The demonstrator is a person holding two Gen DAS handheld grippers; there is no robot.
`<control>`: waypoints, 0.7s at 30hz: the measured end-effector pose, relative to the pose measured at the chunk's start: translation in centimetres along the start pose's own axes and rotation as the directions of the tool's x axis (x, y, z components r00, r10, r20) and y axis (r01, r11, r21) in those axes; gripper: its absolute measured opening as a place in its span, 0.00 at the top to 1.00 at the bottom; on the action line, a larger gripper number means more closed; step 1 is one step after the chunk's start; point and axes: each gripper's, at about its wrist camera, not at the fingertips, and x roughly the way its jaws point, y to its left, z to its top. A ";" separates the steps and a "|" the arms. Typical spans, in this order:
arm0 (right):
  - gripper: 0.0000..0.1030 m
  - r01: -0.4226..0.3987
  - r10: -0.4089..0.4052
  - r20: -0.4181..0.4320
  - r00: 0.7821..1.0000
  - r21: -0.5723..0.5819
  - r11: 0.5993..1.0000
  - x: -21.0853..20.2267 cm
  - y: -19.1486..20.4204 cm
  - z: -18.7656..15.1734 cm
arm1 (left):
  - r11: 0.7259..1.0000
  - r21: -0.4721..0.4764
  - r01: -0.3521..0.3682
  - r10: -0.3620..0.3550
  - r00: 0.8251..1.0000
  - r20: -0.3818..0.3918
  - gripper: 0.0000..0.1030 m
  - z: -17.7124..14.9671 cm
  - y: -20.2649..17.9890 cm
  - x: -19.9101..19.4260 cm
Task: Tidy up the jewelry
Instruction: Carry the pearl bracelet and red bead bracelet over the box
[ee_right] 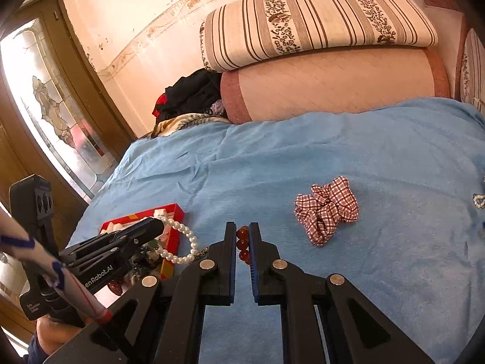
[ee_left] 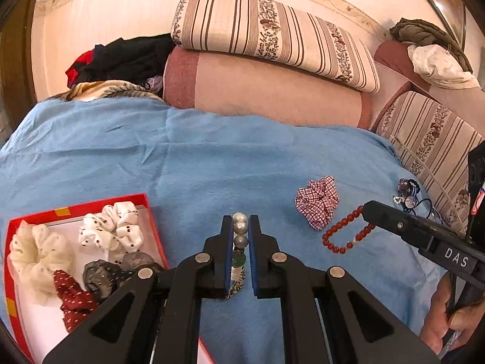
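Left wrist view: left gripper clamps a pearl bracelet; right gripper clamps a red bead bracelet above the blue blanket.

Blue fuzzy blanket covered the bed, striped floral cushion sat on top of a pink bolster, messy pile of dark clothes by the wall, patterned glass door off to the left

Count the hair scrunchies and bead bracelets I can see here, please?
Scrunchies: 5, four in the red box and one red checked scrunchie on the blue blanket
Bracelets: 2, a pearl bracelet and a red bead bracelet
Total: 7
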 end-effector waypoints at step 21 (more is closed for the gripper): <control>0.92 -0.073 0.075 0.015 0.997 -0.104 0.992 -0.9 7.7 -1.1 | 0.995 -0.027 -0.091 0.094 0.990 0.109 0.91 -1.6 3.4 -7.7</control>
